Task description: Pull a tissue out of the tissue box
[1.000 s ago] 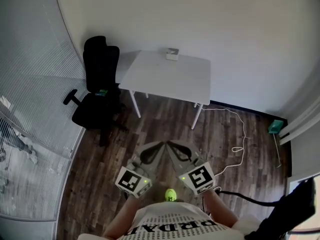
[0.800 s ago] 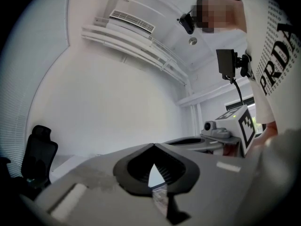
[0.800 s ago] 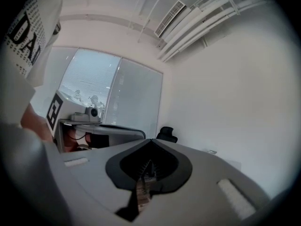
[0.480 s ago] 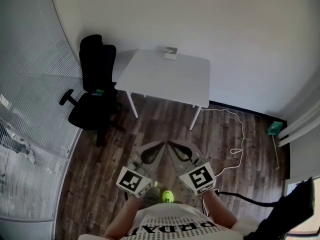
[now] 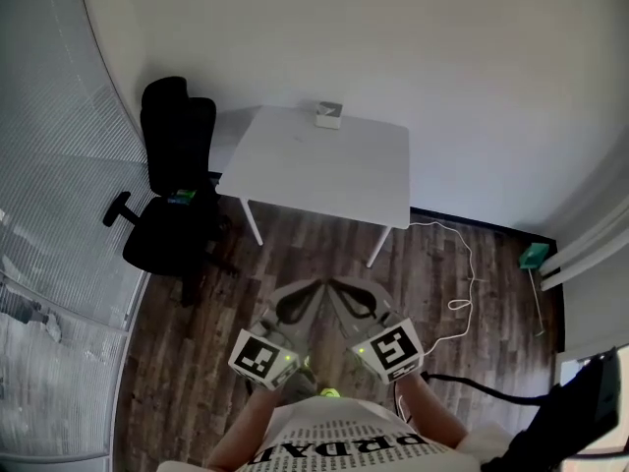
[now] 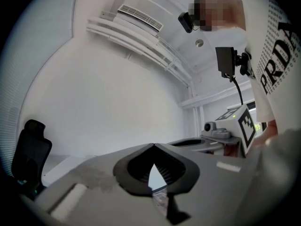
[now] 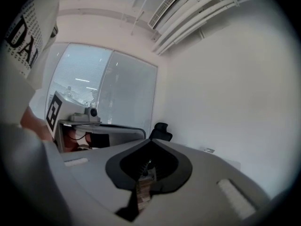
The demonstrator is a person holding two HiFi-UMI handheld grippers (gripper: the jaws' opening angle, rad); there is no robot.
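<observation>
Left gripper (image 5: 313, 285): jaws pressed together, empty.
Right gripper (image 5: 336, 283): jaws pressed together, empty.
Tissue box (image 5: 329, 115): at table's (image 5: 324, 170) far edge, well apart from both.

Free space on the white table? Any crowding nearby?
Table top is bare except the tissue box at its far edge by the wall. Crowded: office chair off its left side, loose cable on the floor to its right.

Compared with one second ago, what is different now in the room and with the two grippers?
The person has moved toward the table: in the head view it and the tissue box look nearer, and the chair sits further left. Nothing was gripped or released. The left gripper and right gripper stay shut and empty before the body.
</observation>
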